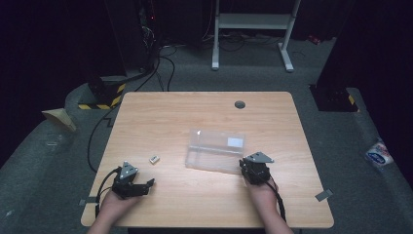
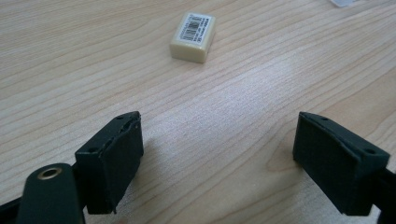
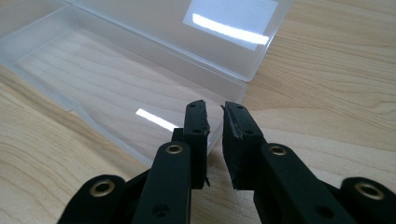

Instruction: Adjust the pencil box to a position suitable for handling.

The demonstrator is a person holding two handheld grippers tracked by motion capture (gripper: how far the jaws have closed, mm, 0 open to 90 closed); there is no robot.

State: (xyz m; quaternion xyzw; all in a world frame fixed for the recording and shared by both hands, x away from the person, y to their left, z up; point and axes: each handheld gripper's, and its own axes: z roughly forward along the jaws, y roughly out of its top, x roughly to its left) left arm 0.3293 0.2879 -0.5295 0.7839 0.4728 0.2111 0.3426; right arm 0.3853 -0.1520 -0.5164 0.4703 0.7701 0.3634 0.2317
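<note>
The high view takes in the whole table (image 1: pixel 204 112) with both hands on its near edge, a grey disc (image 1: pixel 239 104) near the far edge, and a white frame (image 1: pixel 253 22) and cables on the floor beyond. The left gripper view adds a barcode label on top of the eraser (image 2: pixel 192 37); the right gripper view shows the box (image 3: pixel 140 70) lying open, its lid folded back flat and a white label on it. The left gripper (image 2: pixel 219 161) has its jaws spread wide over bare wood, holding nothing, with the eraser lying ahead of it and apart. The right gripper (image 3: pixel 215 140) has its jaws nearly together with a thin gap between them, gripping nothing; its tips sit at the near corner of the box, and whether they touch the wall cannot be told. There is one eraser, one clear box and two grippers; the eraser lies left of the box, well apart from it.
</note>
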